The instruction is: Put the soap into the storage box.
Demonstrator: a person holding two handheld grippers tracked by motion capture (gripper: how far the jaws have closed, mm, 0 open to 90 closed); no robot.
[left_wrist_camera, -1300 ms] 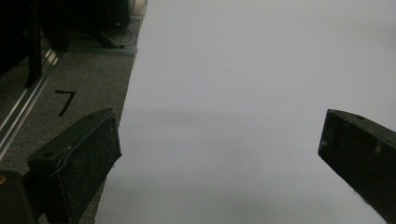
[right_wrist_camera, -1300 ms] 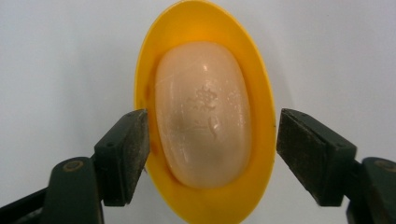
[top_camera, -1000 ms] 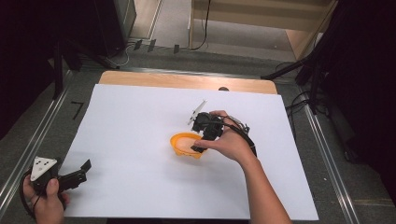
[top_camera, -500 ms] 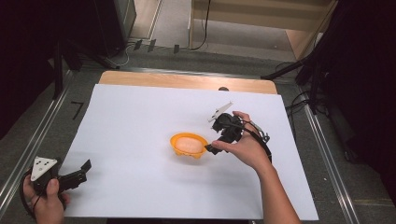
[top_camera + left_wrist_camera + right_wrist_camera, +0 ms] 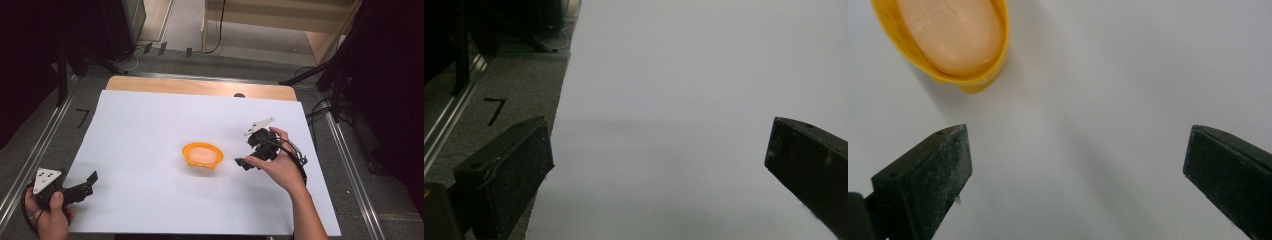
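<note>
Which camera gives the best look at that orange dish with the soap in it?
The right gripper view: the orange dish is close, and the pale soap bar inside is plain, though the frame cuts off its top. The high view shows the whole dish, but small. The left gripper view faces bare white paper.

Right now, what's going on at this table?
A person works at a table covered with a white sheet, a two-finger gripper in each hand. An orange dish with a pale bar of soap in it sits near the middle of the sheet. The right gripper is just to the dish's right, its fingers wide apart with nothing between them; they have just been opening. The left gripper is open too, low at the sheet's near left corner, far from the dish.
</note>
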